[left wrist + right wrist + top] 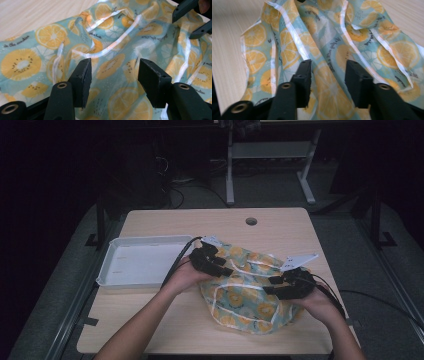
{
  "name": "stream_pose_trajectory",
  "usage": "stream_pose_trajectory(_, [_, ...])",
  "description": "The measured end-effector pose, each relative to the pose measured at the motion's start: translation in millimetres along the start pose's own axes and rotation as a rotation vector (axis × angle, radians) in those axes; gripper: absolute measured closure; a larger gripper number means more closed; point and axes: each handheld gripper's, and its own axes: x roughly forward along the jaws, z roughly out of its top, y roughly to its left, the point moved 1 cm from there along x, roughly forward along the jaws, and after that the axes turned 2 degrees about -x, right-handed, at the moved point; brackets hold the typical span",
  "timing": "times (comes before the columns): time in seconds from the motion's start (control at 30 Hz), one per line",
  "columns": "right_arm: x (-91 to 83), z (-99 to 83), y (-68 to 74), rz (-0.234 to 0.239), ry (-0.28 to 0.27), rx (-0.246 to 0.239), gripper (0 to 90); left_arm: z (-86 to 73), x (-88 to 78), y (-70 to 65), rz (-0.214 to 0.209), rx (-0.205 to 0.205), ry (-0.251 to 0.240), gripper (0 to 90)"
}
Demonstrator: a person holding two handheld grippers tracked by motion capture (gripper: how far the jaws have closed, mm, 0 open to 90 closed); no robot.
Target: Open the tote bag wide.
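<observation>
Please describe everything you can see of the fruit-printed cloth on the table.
The cloth is a thin, slightly glossy fabric, pale blue-green, printed with orange slices, kiwi slices and small dark script. White shiny strips run along its edges and seams. It lies crumpled in a loose heap with many folds on the wooden table, right of the white tray. The left gripper and right gripper are over it, jaws apart, cloth showing between them, not pinched.

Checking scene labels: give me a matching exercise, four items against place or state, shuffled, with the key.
1. fruit-print cloth
2. white tray
3. left gripper
4. round hole

A. on the table's left part, nothing in it
B. jaws apart above the fabric
C. near the table's far edge
D. crumpled on the table's right half

Pairs: 1-D, 2-A, 3-B, 4-C
</observation>
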Motion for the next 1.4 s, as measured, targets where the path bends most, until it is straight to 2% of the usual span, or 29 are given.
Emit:
stream_pose_trajectory(0.17, [7.8, 1.4, 1.9, 0.016, 0.023, -0.042, 83.0, -2.1, 9.2, -2.4, -0.013, 0.018, 0.031, 44.7])
stream_pose_trajectory(0.23, [7.7, 0.9, 4.2, 0.027, 0.028, -0.043, 87.5, -2.4, 12.1, -4.5, -0.011, 0.031, 0.043, 45.2])
stream_pose_trajectory(0.37, [7.8, -1.5, 5.8, 0.042, 0.027, -0.049, 89.1, -3.4, 16.0, -8.4, -0.01, 0.047, 0.059, 49.0])
stream_pose_trajectory(0.43, [7.1, -2.1, 5.6, 0.039, 0.022, -0.059, 89.3, -3.9, 16.0, -9.2, 0.005, 0.065, 0.061, 61.3])
stream_pose_trajectory(0.53, [5.4, -2.4, 6.5, 0.045, 0.02, -0.054, 89.4, -3.7, 14.1, -9.6, -0.006, 0.079, 0.044, 81.5])
stream_pose_trajectory(0.6, [4.4, -3.0, 8.3, 0.054, 0.018, -0.057, 89.4, -3.0, 12.6, -10.6, -0.013, 0.084, 0.031, 89.6])
stream_pose_trajectory(0.8, [0.2, -10.0, 23.8, 0.081, 0.029, -0.074, 89.4, -1.2, 9.2, -9.6, -0.016, 0.069, -0.005, 90.0])
stream_pose_trajectory(0.97, [2.2, -22.8, 38.3, 0.109, 0.057, -0.081, 89.4, -1.3, 8.2, -5.5, -0.009, 0.052, -0.031, 90.0])
stream_pose_trajectory(1.2, [20.1, -37.4, 47.5, 0.146, 0.146, -0.082, 89.5, -1.8, 6.0, -3.4, 0.002, 0.049, -0.045, 90.0])
stream_pose_trajectory(1.4, [26.1, -50.7, 54.3, 0.156, 0.195, -0.096, 89.5, -2.7, 4.9, -1.9, 0.006, 0.047, -0.044, 90.0])
